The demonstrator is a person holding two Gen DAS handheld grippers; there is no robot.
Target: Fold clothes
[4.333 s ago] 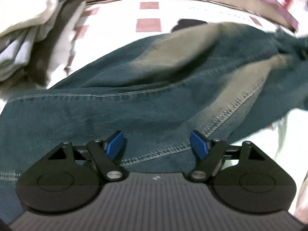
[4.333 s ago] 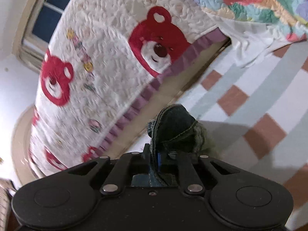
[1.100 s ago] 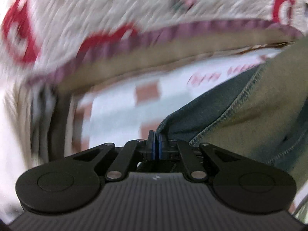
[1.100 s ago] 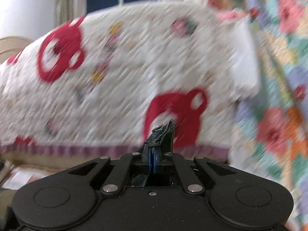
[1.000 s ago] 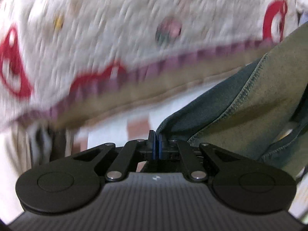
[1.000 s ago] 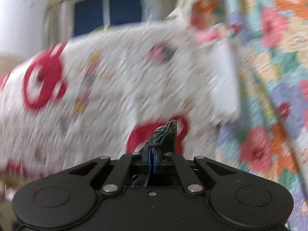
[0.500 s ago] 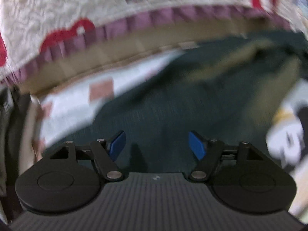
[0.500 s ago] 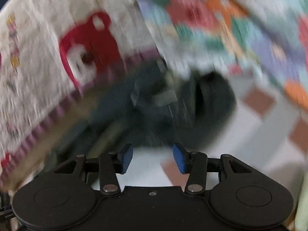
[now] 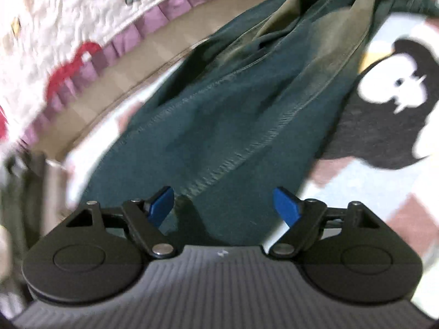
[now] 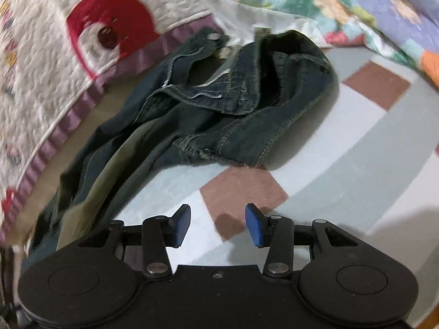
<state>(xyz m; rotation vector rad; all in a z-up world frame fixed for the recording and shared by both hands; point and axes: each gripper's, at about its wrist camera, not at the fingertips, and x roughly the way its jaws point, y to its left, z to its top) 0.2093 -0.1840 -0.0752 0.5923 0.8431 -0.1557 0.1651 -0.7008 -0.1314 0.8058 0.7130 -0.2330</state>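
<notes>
The jeans lie stretched along the bed, waistband by the bear quilt, apparently laid out for folding. The left gripper has just been opening and stands wide over the leg end, gripping nothing. The right gripper is parted and empty over bare sheet.

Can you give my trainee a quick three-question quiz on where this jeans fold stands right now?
1. True or false: the right gripper is clamped on the jeans.
2. What lies between the left gripper's open fingers: A bare sheet, B denim leg, C quilt?
3. The waistband's zipper is ____ (open/closed).

Key: 1 false, both grippers have just been opening and hold nothing; 2 B; 3 open.
</notes>
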